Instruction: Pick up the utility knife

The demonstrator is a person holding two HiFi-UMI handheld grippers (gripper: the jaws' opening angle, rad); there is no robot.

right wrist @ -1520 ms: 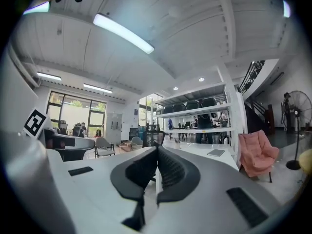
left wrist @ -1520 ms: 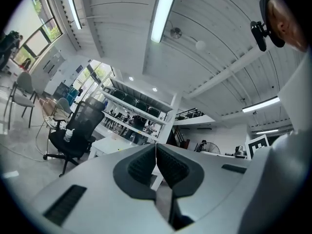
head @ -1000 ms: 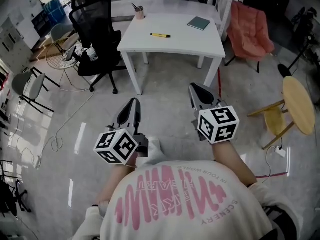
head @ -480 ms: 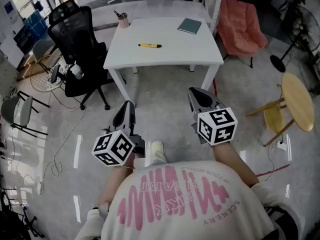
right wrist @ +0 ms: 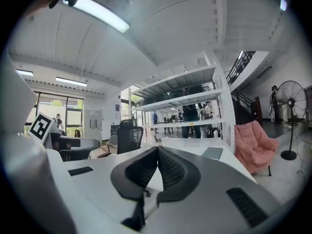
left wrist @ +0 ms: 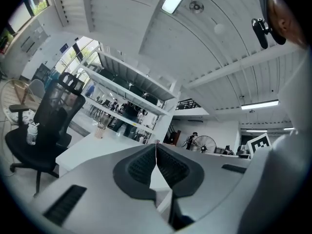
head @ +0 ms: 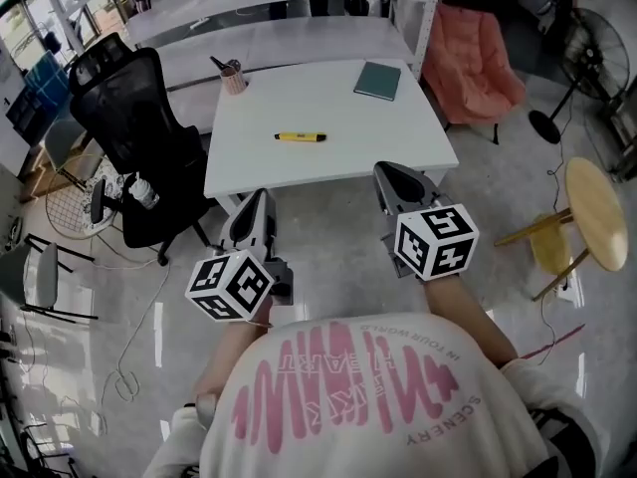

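The yellow utility knife (head: pixel 300 136) lies flat near the middle of the white table (head: pixel 388 137) in the head view. Both grippers are held level over the floor, short of the table's near edge. My left gripper (head: pixel 257 200) points at the table's front left leg, its jaws shut with nothing between them. My right gripper (head: pixel 391 173) sits just before the front edge, also shut and empty. In the left gripper view the left gripper (left wrist: pixel 156 148) has its pads meeting. The right gripper (right wrist: pixel 157 150) in its own view is the same. Neither gripper view shows the knife.
A green notebook (head: pixel 378 80) and a pen cup (head: pixel 234 78) stand on the table's far side. A black office chair (head: pixel 139 137) is at the table's left, a pink armchair (head: pixel 473 63) at its right. A round wooden stool (head: pixel 597 212) and a fan (head: pixel 587 48) stand further right.
The table has come closer in the head view as the person walked toward it. Both grippers moved forward with the person and stayed shut.
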